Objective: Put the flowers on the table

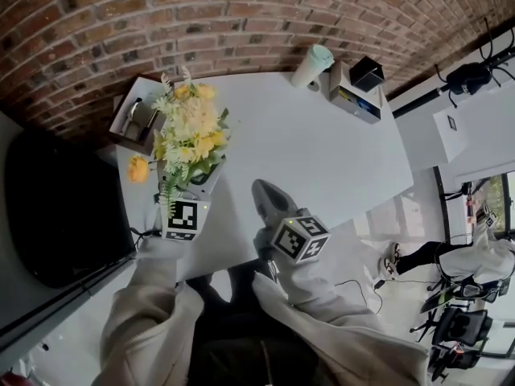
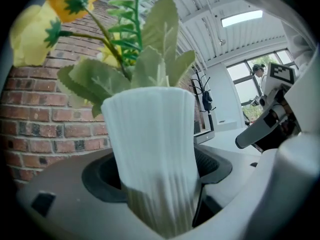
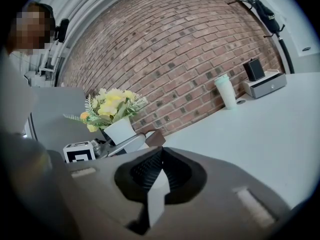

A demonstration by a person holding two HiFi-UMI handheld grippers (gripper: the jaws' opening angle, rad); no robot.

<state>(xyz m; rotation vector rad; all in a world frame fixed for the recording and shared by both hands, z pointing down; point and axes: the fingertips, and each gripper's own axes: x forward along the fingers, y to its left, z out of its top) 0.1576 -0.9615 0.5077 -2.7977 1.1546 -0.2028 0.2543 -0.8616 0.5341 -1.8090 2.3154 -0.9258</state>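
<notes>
two grippers sit over the near edge of the white table point(image 1: 338, 159). far left of the left gripper point(image 1: 191, 187), off the table: a dark rounded object point(image 1: 64, 207). beyond that gripper and slightly left, a brown tray point(image 1: 133, 123) with metal bits in it, close to the brick wall point(image 1: 241, 14). left gripper points level, jaws clamped on a white ribbed vase point(image 2: 150, 144), one pad on each side of its lower half. vase is upright. yellow and cream flowers point(image 1: 191, 127) with green leaves stick up out of it, above the jaws. vase hangs over the table's near left corner; can't tell if its base touches the top. right gripper point(image 1: 264, 190) is just right of the vase, not touching it, tilted slightly down, jaws closed together with nothing between them. far ahead and right of it: a white cup point(image 1: 311, 65) with a mint lid, then a grey box point(image 1: 354, 99) with a small black cube point(image 1: 367, 73) on top, both on the table near the wall.
</notes>
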